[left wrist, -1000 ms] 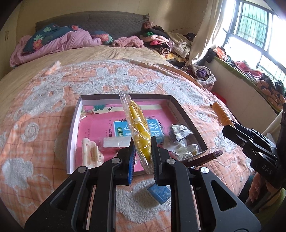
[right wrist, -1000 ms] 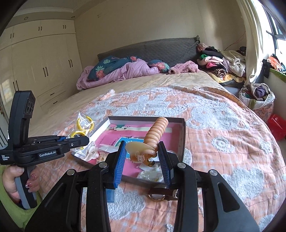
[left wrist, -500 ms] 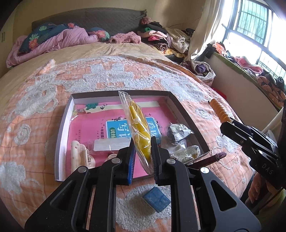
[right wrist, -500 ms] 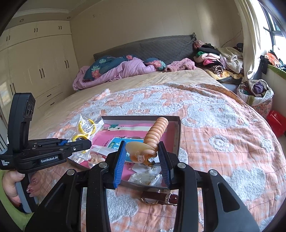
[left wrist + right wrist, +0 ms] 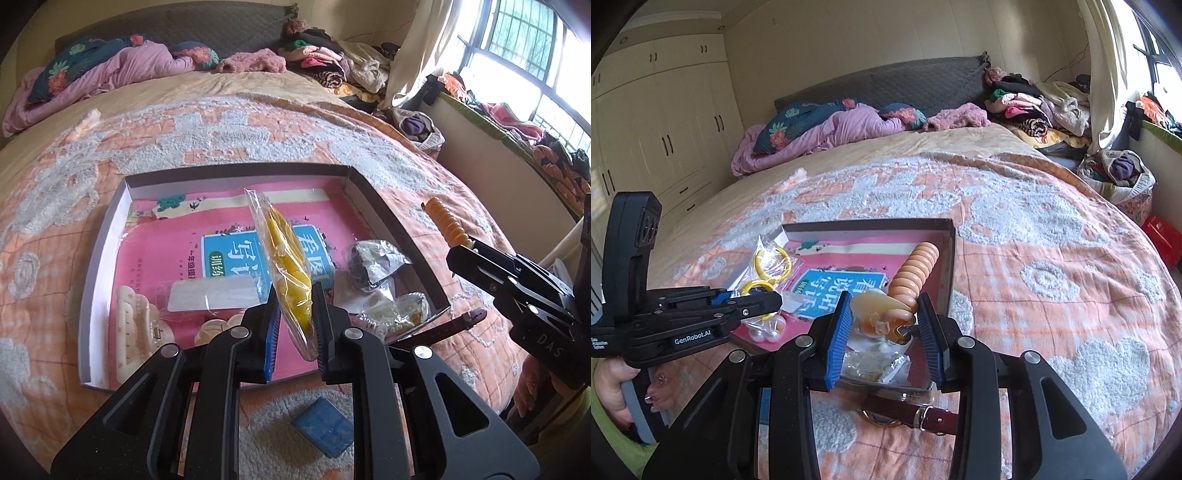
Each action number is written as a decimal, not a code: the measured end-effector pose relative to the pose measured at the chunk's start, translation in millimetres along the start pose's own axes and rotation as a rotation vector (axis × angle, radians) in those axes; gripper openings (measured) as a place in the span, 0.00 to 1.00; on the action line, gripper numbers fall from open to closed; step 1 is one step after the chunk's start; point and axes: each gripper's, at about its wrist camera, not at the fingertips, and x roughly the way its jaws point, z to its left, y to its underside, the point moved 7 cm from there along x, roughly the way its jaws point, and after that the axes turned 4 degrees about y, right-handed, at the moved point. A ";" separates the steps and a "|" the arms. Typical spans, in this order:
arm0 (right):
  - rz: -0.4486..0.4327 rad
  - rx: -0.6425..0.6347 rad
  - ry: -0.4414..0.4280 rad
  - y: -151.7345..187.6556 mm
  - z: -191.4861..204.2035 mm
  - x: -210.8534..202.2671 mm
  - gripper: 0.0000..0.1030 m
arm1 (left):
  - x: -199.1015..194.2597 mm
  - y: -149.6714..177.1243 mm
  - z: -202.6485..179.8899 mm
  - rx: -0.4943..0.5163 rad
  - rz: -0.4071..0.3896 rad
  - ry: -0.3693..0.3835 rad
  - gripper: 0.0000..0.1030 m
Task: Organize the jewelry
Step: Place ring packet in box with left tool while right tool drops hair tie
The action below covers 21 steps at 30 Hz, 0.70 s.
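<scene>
Carrying items over the shallow dark-rimmed cardboard tray point(image 5: 388, 221); left gripper point(image 5: 293, 321) clamps a clear bag of yellow hoops point(image 5: 284, 258); right gripper point(image 5: 884, 325) clamps a peach spiral-handled hair claw point(image 5: 905, 295); next, probably lowering and releasing inside.

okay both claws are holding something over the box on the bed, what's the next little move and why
Probably lower the left claw and release its clear bag of yellow rings into the shallow box. The bag already hangs over the pink liner, where other small items lie. The right claw holds the orange spiral hair clip near the box's right edge and could follow.
</scene>
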 end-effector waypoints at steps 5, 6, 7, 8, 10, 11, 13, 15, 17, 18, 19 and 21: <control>0.027 -0.006 0.017 7.9 -4.8 14.4 0.34 | 10.7 5.2 2.8 -0.001 0.023 -0.005 0.09; 0.034 -0.006 0.019 9.4 -5.6 17.6 0.34 | 11.9 6.0 3.4 -0.002 0.027 -0.006 0.09; 0.043 -0.008 0.021 11.2 -6.2 20.8 0.34 | 13.3 6.9 4.0 -0.002 0.030 -0.005 0.09; 0.050 -0.009 0.022 12.3 -6.3 22.7 0.34 | 14.4 7.7 4.4 -0.003 0.033 -0.006 0.09; 0.060 -0.013 0.027 15.5 -6.2 26.7 0.34 | 15.4 9.3 4.5 -0.003 0.036 -0.009 0.09; 0.064 -0.014 0.027 16.7 -5.8 27.5 0.34 | 15.6 9.2 4.5 -0.003 0.037 -0.011 0.09; 0.071 -0.014 0.028 18.8 -5.5 30.0 0.35 | 15.4 10.1 4.4 -0.006 0.038 -0.011 0.10; 0.074 -0.013 0.029 20.4 -5.9 30.4 0.36 | 15.1 10.0 5.2 -0.008 0.036 -0.014 0.11; 0.078 -0.010 0.030 21.7 -6.7 30.4 0.37 | 14.0 10.1 5.2 -0.010 0.035 -0.015 0.13; 0.080 -0.004 0.029 22.5 -7.6 29.9 0.37 | 13.1 9.9 5.0 -0.011 0.034 -0.016 0.15; 0.082 -0.001 0.027 23.0 -8.1 29.0 0.37 | 12.0 9.8 4.7 -0.011 0.032 -0.018 0.18; 0.077 0.008 0.025 22.8 -8.8 24.9 0.44 | 9.0 9.1 4.0 -0.009 0.028 -0.020 0.23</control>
